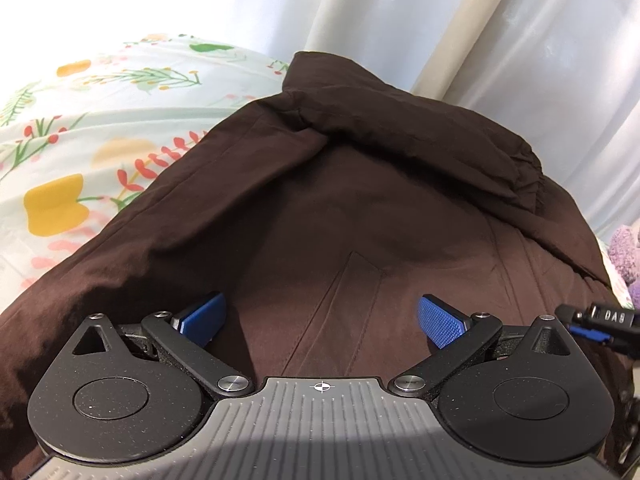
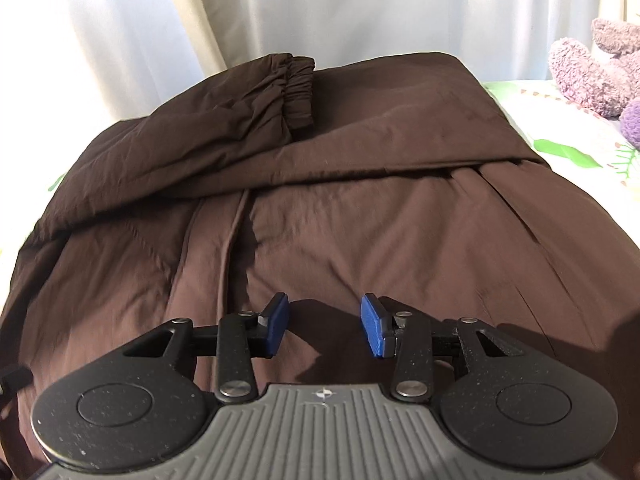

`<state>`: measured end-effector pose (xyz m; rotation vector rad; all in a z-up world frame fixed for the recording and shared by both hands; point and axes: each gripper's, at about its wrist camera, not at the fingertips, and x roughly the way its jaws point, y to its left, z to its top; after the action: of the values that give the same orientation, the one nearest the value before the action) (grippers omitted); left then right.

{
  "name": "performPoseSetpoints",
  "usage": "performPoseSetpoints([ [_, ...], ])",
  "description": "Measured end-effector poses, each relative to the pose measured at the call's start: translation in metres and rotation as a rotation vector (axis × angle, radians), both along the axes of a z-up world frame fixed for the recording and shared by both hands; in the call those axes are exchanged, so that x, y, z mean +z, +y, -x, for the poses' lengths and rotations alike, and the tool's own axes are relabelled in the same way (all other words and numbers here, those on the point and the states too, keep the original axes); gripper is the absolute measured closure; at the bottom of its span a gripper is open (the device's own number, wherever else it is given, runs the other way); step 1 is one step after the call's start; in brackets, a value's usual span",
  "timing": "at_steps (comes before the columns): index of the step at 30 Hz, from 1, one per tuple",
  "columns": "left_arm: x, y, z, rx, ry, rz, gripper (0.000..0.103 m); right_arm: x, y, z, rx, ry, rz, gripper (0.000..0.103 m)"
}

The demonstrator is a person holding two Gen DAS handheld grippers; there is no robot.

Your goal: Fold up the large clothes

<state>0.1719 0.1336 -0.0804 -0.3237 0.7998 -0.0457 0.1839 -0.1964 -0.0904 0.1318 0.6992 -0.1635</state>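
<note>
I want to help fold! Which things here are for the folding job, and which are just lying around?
For the folding:
- brown jacket, with one sleeve already laid across it
- left gripper, open, nothing in it
- right gripper, open, nothing in it

Just lying about:
- purple plush toy at the side
- flowery bedsheet underneath
- pale curtains behind

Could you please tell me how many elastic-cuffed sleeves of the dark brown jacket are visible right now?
1: a gathered elastic cuff ends the one sleeve folded across the dark brown jacket's far side, near the white curtain. The other sleeve may be hidden under the folds.
</note>
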Motion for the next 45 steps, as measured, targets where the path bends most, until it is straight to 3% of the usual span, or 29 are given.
performPoseSetpoints([
  [4, 0.010, -0.006, 0.012, -0.032, -0.019, 0.035, 0.000, 0.004, -0.005, 0.025, -0.019, -0.003, -0.028, 0.063],
  [8, 0.019, -0.021, 0.027, -0.114, -0.053, 0.015, 0.000, 0.006, -0.009, 0.054, -0.004, -0.003, -0.044, 0.063],
  [13, 0.002, -0.021, 0.043, -0.114, 0.020, -0.001, 0.000, 0.001, -0.013, 0.099, 0.033, 0.000, -0.021, 0.063],
  [15, 0.002, -0.016, 0.054, -0.109, 0.006, -0.004, 0.000, 0.000, -0.015, 0.115, 0.056, 0.006, 0.005, 0.063],
  [19, 0.016, 0.014, 0.075, -0.028, -0.022, 0.045, 0.000, 0.006, -0.030, 0.146, 0.044, 0.001, 0.016, 0.063],
  [23, 0.030, 0.064, 0.096, 0.117, -0.031, 0.104, 0.000, 0.015, -0.054, 0.178, -0.009, -0.021, -0.002, 0.061],
  [26, 0.039, 0.101, 0.111, 0.203, -0.048, 0.177, 0.000, 0.026, -0.075, 0.203, -0.053, -0.055, 0.018, 0.045],
  [29, 0.045, 0.126, 0.118, 0.246, -0.076, 0.185, 0.000, 0.032, -0.100, 0.221, -0.113, -0.061, 0.023, 0.044],
  [33, 0.042, 0.146, 0.113, 0.241, -0.038, 0.164, 0.000, 0.031, -0.129, 0.233, -0.155, -0.042, -0.029, 0.044],
  [37, 0.035, 0.147, 0.107, 0.164, 0.008, 0.196, 0.000, 0.034, -0.139, 0.237, -0.137, -0.037, -0.058, 0.044],
  [42, 0.016, 0.150, 0.101, 0.157, 0.075, 0.256, 0.000, 0.036, -0.153, 0.241, -0.185, -0.040, -0.048, 0.044],
  [43, 0.014, 0.151, 0.101, 0.150, 0.089, 0.266, 0.002, 0.035, -0.158, 0.240, -0.190, -0.032, -0.067, 0.044],
  [45, 0.009, 0.151, 0.099, 0.143, 0.118, 0.262, 0.019, 0.028, -0.164, 0.236, -0.177, 0.001, -0.110, 0.044],
])
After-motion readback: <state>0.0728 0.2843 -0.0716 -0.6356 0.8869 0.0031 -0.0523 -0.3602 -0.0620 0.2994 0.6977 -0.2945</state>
